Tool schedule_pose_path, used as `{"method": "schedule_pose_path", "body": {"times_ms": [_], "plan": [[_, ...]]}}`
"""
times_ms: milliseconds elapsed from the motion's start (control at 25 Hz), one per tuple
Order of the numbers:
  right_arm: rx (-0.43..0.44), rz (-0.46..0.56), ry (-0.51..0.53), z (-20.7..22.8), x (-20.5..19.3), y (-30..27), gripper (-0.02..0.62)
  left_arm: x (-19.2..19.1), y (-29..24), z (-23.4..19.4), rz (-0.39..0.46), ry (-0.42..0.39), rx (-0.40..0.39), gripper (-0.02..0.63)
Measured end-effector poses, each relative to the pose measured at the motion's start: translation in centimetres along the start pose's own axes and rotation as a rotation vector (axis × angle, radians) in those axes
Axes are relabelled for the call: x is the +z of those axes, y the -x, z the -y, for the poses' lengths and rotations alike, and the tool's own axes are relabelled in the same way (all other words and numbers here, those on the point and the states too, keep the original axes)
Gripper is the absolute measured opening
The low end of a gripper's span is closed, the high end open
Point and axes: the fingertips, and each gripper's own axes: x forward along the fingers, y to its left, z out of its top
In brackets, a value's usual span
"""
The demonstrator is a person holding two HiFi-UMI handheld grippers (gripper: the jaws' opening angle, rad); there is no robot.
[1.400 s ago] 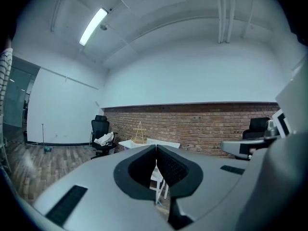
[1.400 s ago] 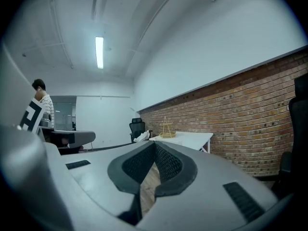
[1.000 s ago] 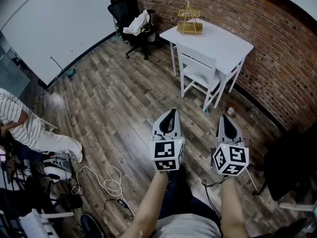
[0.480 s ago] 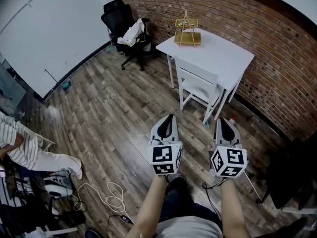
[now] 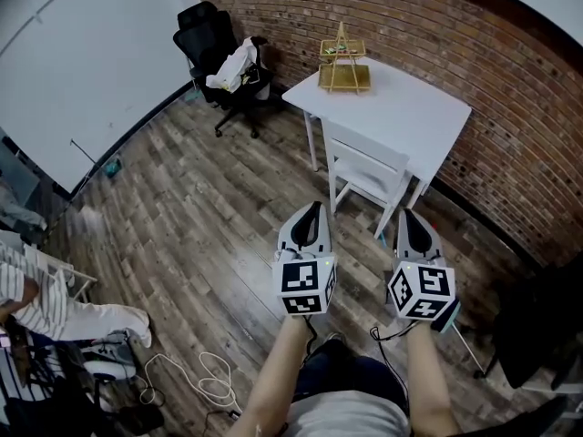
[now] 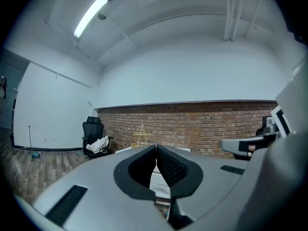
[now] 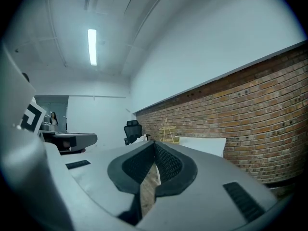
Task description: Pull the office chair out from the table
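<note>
With the left claw (image 5: 312, 212) and right claw (image 5: 408, 218) both pinched together on nothing and the white slat-backed chair (image 5: 368, 158) tucked under the white square surface (image 5: 414, 107) just ahead of their tips, open them, grip its top rail evenly, then draw straight back.

A white wooden chair (image 5: 367, 164) with an open rail back is standing upright, its seat tucked part-way under the near edge of a white rectangular four-legged surface (image 5: 414, 107) that is standing beside the brick wall (image 5: 510, 80). A black high-backed swivel office chair (image 5: 211, 36) is sitting well apart in the corner, with white cloth (image 5: 230, 66) lying draped over its seat.
</note>
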Motion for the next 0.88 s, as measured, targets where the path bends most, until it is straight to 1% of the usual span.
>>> {"method": "schedule_pose_path", "body": {"times_ms": [200,360,600,880], "plan": [[-0.021,0.0,0.003,0.1,0.1,-3.1,0.014,0.0,-3.1,-1.7,0.002,0.003,-0.017,0.014],[-0.028,-0.022,0.014,0.2,-0.4,-4.7,0.014,-0.6,-4.7,-2.3,-0.012,0.012,-0.026,0.015],[-0.02,-0.029,0.015,0.9,-0.4,-7.8,0.014,-1.1,-7.6,-3.2,-0.031,0.011,-0.019,0.014],[0.007,-0.064,0.028,1.6,-1.2,-12.7,0.014,-1.5,-12.1,-4.7,-0.043,0.018,-0.009,0.015]]}}
